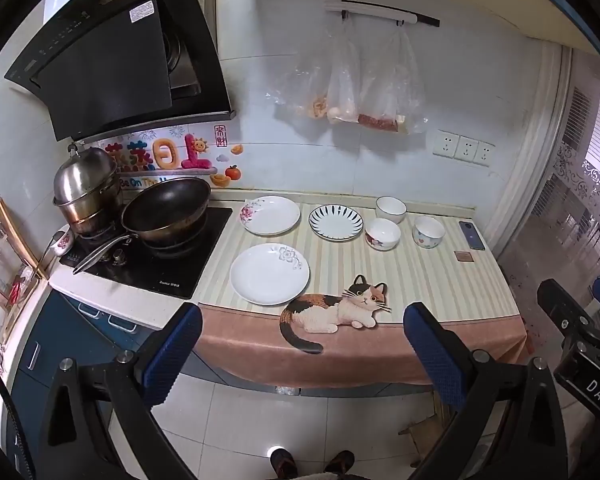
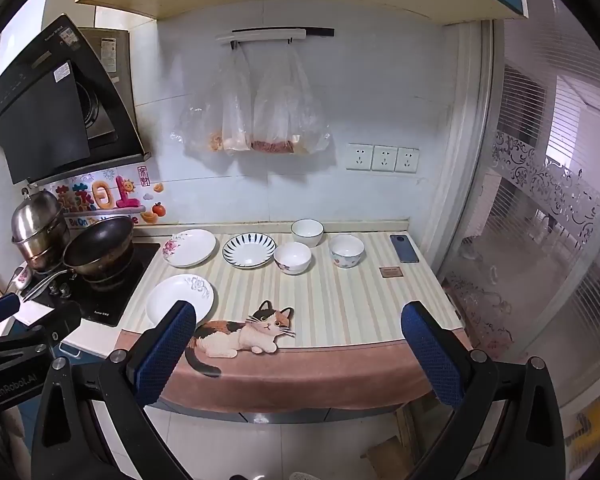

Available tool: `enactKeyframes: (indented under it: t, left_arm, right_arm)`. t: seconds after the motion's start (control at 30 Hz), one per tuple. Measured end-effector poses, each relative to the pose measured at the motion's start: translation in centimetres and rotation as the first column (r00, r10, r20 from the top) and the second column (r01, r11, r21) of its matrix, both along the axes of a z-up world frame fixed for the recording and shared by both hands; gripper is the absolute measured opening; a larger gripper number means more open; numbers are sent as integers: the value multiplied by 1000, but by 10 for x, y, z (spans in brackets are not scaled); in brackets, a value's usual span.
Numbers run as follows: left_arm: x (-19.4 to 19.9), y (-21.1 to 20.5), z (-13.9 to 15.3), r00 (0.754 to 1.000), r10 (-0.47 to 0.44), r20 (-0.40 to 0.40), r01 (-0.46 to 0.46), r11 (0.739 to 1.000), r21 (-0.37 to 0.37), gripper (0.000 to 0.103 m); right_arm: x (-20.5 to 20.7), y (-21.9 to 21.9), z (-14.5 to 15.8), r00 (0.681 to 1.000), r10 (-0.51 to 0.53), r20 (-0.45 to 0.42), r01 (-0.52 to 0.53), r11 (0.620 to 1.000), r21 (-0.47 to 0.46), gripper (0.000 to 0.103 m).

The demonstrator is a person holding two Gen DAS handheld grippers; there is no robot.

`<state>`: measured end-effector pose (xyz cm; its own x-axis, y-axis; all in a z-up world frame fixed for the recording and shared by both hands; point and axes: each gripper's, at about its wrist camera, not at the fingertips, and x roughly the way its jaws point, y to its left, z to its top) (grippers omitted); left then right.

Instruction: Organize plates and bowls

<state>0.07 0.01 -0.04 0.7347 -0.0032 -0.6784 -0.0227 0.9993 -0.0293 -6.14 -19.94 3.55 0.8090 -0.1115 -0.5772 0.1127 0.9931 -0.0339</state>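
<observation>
Nothing looked organized yet. On the desk point(image 1: 420, 280), under its striped cat cloth, the three plates lay apart: the near white plate point(image 1: 270, 274), the pink-flowered plate point(image 1: 272, 215) and the blue-rayed plate point(image 1: 335, 221). Beside them stood three separate bowls point(image 1: 383, 233), unstacked. The left claw point(image 1: 300, 344) and right claw point(image 2: 300, 344) both gaped wide, empty, short of the desk.
</observation>
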Motion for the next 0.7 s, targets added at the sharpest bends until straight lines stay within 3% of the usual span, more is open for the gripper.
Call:
enactKeyframes:
  t: [0.7]
  left_arm:
    - [-4,1,-11,1000,15,-20,-15,1000,-9,103]
  right_arm:
    - [1,7,-17,999,4,-42,-3,1000,24,103]
